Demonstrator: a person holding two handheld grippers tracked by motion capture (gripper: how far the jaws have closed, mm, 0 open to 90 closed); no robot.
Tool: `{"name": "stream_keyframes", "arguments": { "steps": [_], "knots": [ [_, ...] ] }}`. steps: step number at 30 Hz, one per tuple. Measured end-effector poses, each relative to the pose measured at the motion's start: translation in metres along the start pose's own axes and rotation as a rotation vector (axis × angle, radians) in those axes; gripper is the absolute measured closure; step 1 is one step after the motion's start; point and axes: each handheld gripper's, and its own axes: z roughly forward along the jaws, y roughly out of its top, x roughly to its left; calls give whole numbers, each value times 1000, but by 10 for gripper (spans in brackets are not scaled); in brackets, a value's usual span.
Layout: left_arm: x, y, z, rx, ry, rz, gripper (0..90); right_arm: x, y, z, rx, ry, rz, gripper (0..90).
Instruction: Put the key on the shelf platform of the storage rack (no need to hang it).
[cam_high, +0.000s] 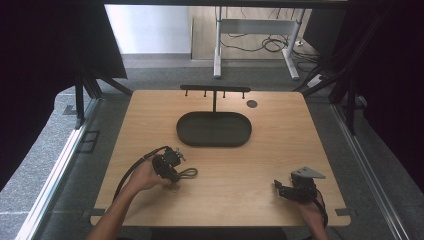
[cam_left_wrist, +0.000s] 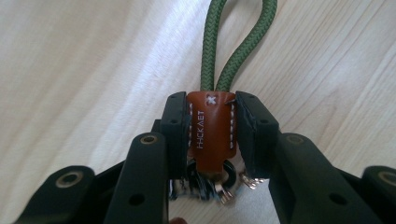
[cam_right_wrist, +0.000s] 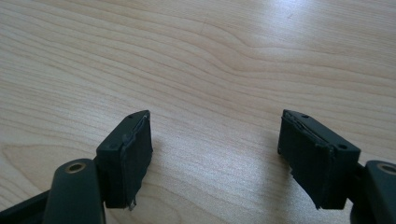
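A keychain with a brown leather tab (cam_left_wrist: 211, 128), a green cord loop (cam_left_wrist: 224, 51) and metal rings lies on the wooden table (cam_high: 240, 170). My left gripper (cam_left_wrist: 211, 133) is shut on the leather tab, its jaws pressing both sides. In the high view the left gripper (cam_high: 172, 172) sits at the table's front left, the cord loop (cam_high: 189, 173) sticking out to its right. My right gripper (cam_right_wrist: 215, 144) stands open over bare wood, nothing between its jaws. It rests at the front right (cam_high: 281, 189) in the high view.
A dark oval tray (cam_high: 214, 130) sits at the table's middle back, with a black T-shaped hook rack (cam_high: 215, 90) standing behind it. A small dark round disc (cam_high: 252, 104) lies at the back right. Table edges drop to grey floor.
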Motion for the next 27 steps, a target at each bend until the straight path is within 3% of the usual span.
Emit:
{"name": "stream_keyframes", "arguments": {
  "steps": [8,11,19,27],
  "knots": [
    [0,9,-30,-61,20,19,670,0,0,0,0,-1,1,262],
    [3,12,-37,-85,4,17,670,0,0,0,0,-2,2,262],
    [6,27,-53,-102,33,35,670,0,0,0,-2,-2,3,263],
    [7,45,-62,-140,-2,63,670,0,0,0,-1,-5,6,264]
  ]
}}
